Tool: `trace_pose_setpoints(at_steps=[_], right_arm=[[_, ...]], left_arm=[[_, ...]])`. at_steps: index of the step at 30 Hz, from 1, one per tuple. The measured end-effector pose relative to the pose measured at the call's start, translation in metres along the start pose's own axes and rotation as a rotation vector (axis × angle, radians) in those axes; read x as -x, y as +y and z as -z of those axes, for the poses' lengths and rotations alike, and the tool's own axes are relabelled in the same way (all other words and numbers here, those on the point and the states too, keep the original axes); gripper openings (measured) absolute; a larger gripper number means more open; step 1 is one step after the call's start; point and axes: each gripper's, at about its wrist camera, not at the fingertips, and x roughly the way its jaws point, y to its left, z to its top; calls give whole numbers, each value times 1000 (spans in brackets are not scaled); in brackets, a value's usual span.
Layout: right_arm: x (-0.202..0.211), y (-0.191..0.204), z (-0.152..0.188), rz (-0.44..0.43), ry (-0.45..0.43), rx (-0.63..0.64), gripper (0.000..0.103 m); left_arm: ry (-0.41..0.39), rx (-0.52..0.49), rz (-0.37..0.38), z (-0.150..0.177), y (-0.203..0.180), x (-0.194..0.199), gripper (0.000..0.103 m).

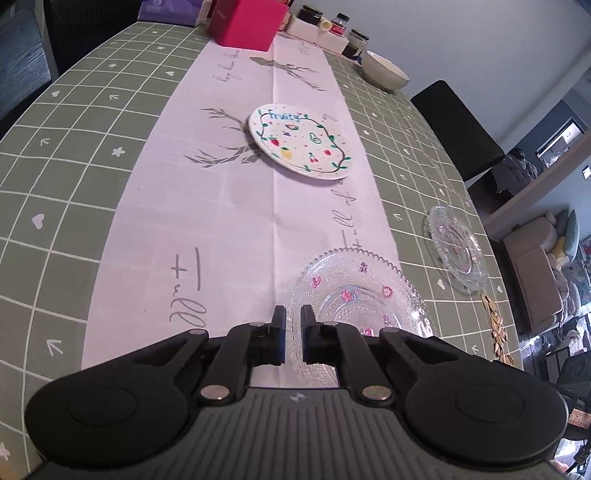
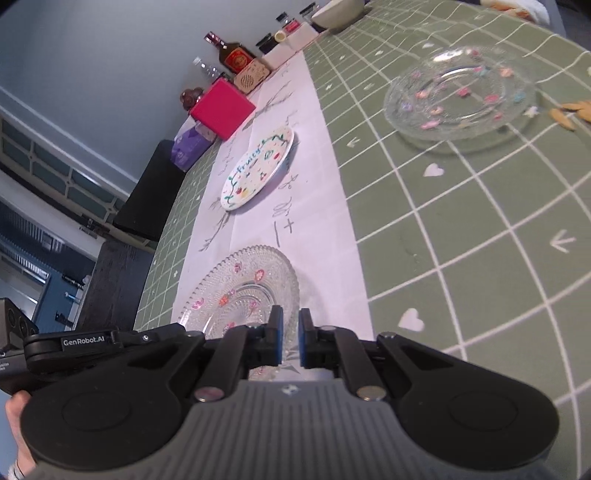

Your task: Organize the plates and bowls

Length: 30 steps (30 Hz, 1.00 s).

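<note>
**Both grippers pinch one glass plate**

The left gripper (image 1: 293, 334) has its jaws drawn narrow on the near rim of the beaded glass plate (image 1: 356, 295), which sits at the edge of the white runner (image 1: 229, 206) where it meets the green cloth (image 1: 66, 155). The right gripper (image 2: 290, 338) bites the same plate's rim from the other side, jaws just as narrow. Whether the plate is touching the runner or just clear of it, I can't tell.

Further up the runner lies the fruit plate (image 1: 299, 142), flat and well apart. A second glass dish (image 1: 458, 247) rests on the green cloth to the right, with seeds (image 1: 496, 328) scattered near it. A cream bowl (image 1: 384, 70) stands at the far end, near the jars (image 1: 332, 24) and the pink box (image 1: 245, 22).
</note>
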Motion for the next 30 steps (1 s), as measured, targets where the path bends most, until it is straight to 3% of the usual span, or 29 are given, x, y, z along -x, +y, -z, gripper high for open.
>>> trace_pose_setpoints(at_steps=[14,24,30], right_arm=[[87,21,17,76,-81,28,6],[139,13,65,150,-70,-4,8],[167,-7,99,186,-71,-74,8]], left_arm=[[18,-91,110,23,-37,37,8],[81,-182,157,57,-65,46,7],[165,-266,183,82,-86,41,6]])
